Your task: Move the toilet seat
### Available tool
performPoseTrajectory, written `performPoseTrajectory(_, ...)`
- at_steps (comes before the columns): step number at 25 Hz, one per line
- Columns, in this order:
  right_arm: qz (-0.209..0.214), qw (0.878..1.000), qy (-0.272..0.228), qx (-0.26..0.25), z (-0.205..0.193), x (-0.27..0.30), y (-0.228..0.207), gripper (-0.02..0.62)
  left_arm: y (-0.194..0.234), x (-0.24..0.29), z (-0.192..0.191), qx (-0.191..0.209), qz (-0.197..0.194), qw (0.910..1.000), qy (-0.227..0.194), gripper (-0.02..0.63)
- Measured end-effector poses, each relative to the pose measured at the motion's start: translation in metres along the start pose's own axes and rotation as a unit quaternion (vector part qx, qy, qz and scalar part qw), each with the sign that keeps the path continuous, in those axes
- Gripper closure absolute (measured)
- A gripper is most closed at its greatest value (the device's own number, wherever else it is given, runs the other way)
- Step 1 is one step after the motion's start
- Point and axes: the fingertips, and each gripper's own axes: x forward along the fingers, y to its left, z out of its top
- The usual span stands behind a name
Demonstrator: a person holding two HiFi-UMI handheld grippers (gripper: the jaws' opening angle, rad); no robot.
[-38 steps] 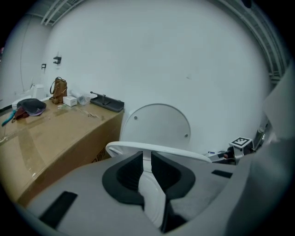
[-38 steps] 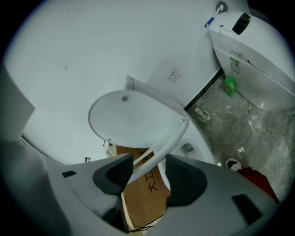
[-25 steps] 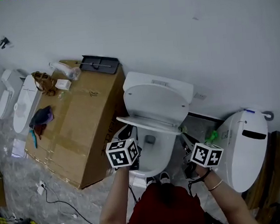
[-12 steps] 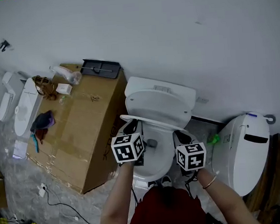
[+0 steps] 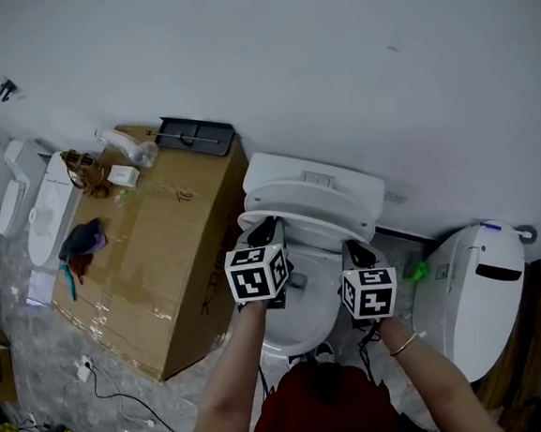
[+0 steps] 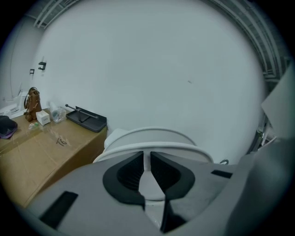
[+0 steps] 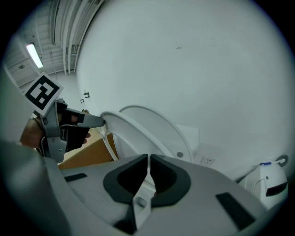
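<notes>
The white toilet seat (image 5: 301, 225) stands tilted up, close under the raised lid (image 5: 311, 200) and above the bowl (image 5: 298, 316). My left gripper (image 5: 264, 232) is shut, with its tips against the seat's left rim. My right gripper (image 5: 356, 248) is shut too, at the seat's right rim. In the left gripper view the seat (image 6: 152, 146) crosses just beyond the jaws (image 6: 148, 159), which leave only a thin slit. In the right gripper view the seat (image 7: 124, 131) runs slantwise down to the jaws (image 7: 148, 161). The left gripper (image 7: 97, 121) touches the seat's far end there.
A big cardboard box (image 5: 152, 258) stands left of the toilet, with a black tray (image 5: 193, 132) and small items on top. A second white toilet (image 5: 469, 282) is close on the right. Toilet parts (image 5: 38, 198) and cables (image 5: 117, 393) lie on the floor at left. The wall is right behind.
Both grippers have moved up from in front of the bowl to the seat's two sides. The seat has tipped up closer to the lid. The right gripper has rolled.
</notes>
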Motion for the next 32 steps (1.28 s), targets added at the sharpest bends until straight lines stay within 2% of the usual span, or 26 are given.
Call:
performPoseTrajectory(5, -0.009, 1.000, -0.001, 0.013, 0.009, 0.014, -0.009, 0.563, -0.001, 0.015, 0.009, 0.000, 0.000, 1.0000, -0.003, 0.541)
performPoseTrajectory(20, -0.012, 1.000, 0.001, 0.010, 0.027, 0.037, -0.027, 0.563, -0.002, 0.049, 0.025, 0.011, -0.008, 0.9999, 0.000, 0.541)
performPoseTrajectory(25, -0.012, 1.000, 0.003, 0.008, 0.027, 0.039, -0.029, 0.565, -0.002, 0.053, 0.026, 0.014, -0.010, 0.9998, 0.000, 0.541)
performPoseTrajectory(28, -0.011, 1.000, 0.005, -0.011, 0.028, 0.040, -0.029, 0.565, -0.003, 0.051, 0.026, 0.018, -0.010, 0.9998, 0.003, 0.541)
performPoseTrajectory(32, 0.001, 1.000, -0.011, -0.003, 0.033, 0.032, -0.024, 0.565, -0.007, 0.032, 0.025, 0.021, -0.016, 0.9995, -0.015, 0.545)
